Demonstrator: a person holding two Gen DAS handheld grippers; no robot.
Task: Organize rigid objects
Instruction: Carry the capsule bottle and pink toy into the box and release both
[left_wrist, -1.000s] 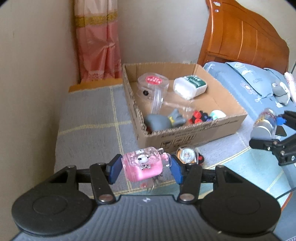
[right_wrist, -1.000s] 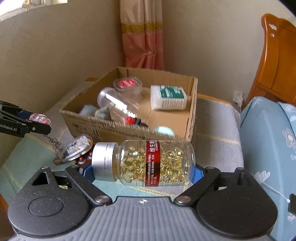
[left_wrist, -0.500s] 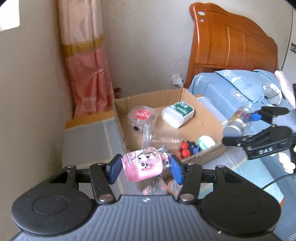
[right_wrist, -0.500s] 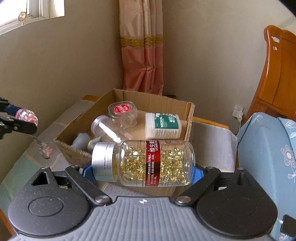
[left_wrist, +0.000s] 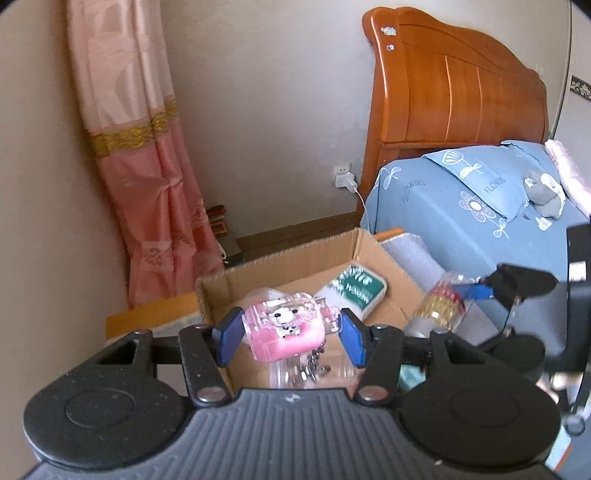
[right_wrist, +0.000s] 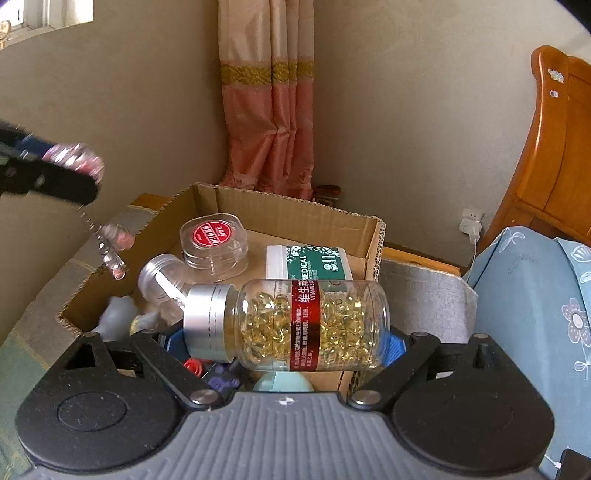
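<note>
Cardboard box (left_wrist: 369, 254) is where everything's headed, and both carried items are now up over it instead of hanging out in front like a second ago. Left wrist view first: the left gripper (left_wrist: 290, 334) is clamped on a little pink charm case (left_wrist: 286, 326) with a cartoon cow on it, its chain (left_wrist: 312, 363) dangling below, and the box has slid in right behind and under the case, so it looks lifted and carried in over the near wall. At 3 o'clock the right gripper (left_wrist: 476, 291) comes in with its bottle, also closer to the box than before. The blue pillow (left_wrist: 476, 177) at about 2 o'clock reads "FLOWER". Right wrist view: the right gripper (right_wrist: 284, 339) is closed on the 2 ends of a capsule bottle (right_wrist: 291, 325), lying sideways with its silver cap towards 9 o'clock, and it now sits above the near edge of the box with the contents right below. The left gripper (right_wrist: 70, 173) is at 10 o'clock, charm swinging over the left wall. My guess is both drops are next. Readable stuff: the bottle's red band has Chinese text plus "VITAMIN", the white and green tub (right_wrist: 308, 262) says "MEDICAL", and the red label on the clear lidded container (right_wrist: 214, 240) is too small to read.
</note>
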